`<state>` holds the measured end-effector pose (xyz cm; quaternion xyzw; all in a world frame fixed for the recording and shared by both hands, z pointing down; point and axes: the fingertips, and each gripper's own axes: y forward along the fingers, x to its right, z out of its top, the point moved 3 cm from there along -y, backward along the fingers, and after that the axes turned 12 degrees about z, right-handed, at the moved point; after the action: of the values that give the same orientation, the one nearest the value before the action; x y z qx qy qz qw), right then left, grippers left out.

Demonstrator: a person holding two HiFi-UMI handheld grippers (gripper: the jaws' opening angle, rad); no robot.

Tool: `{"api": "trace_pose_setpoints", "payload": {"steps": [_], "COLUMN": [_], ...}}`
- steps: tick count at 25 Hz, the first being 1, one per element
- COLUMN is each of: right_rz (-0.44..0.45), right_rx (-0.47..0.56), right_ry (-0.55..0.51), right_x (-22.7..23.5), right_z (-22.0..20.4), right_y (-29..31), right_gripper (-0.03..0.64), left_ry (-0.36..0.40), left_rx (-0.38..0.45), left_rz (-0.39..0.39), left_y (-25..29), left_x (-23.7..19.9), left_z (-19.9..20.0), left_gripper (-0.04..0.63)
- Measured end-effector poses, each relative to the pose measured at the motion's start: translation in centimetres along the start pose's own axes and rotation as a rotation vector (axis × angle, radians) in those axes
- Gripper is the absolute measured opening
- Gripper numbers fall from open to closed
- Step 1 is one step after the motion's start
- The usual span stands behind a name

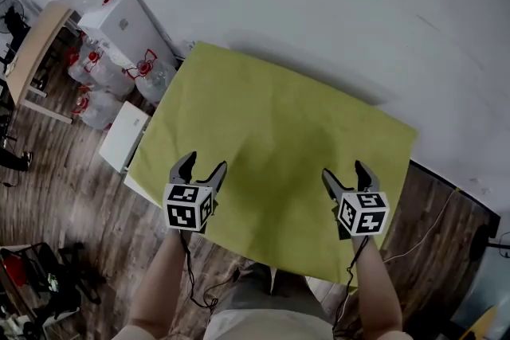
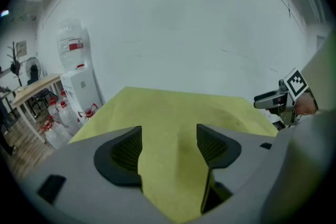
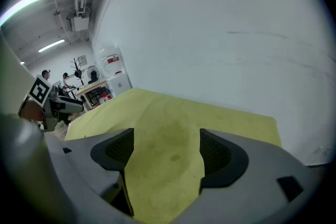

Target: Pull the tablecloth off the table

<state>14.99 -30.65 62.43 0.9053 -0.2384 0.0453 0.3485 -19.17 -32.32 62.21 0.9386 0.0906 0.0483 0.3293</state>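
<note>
Jaws of the left gripper [image 1: 205, 162] and right gripper [image 1: 343, 169] stood apart, grasping nothing, above the near part of the flat yellow-green fabric tablecloth [image 1: 271, 115].

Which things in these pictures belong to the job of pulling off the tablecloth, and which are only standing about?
For the job:
- yellow-green fabric tablecloth
- left gripper, jaws apart above the cloth
- right gripper, jaws apart above the cloth

Just standing about:
- white water dispenser
- clear plastic water jugs
- light wooden desk
- white box
</note>
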Motion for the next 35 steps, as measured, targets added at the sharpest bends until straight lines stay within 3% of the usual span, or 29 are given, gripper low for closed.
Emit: {"api": "trace_pose_setpoints", "payload": {"steps": [4,10,15,19,28,32,35], "right_rz": [-0.011,-0.071,-0.131,-0.145,-0.160,-0.151,-0.144], "right_rx": [-0.052,-0.144,-0.204,-0.185,-0.108,-0.125,-0.128], "right_ry": [0.035,0.063,0.067,0.086,0.059,0.062,0.094], "right_x": [1.7,4.6,6.1,6.7,6.4,6.4,6.4], "right_z": [-2.5,-6.8,-9.9,-10.7,-10.7,-10.4,-10.3], "right_y": [1.5,3.3,3.6,3.6,3.8,3.9,3.9], "right_gripper": [0.387,0.391,0.400,0.411,0.408,0.359,0.232], "left_ry": [-0.015,0.088,0.127,0.110,0.044,0.041,0.042], "left_rx": [-0.064,-0.148,-0.226,-0.282,-0.264,-0.255,-0.273], "left_rz": [-0.013,-0.021,0.002,0.015,0.058,0.060,0.051], "left_y": [1.9,4.4,5.9,6.8,7.3,7.4,7.3], "left_x": [0.3,1.4,1.2,0.7,0.5,0.9,1.3], "left_z": [-2.1,-5.5,-8.4,-10.4,-10.6,-10.5,-10.5], "left_gripper": [0.325,0.328,0.330,0.331,0.336,0.314,0.262]}}
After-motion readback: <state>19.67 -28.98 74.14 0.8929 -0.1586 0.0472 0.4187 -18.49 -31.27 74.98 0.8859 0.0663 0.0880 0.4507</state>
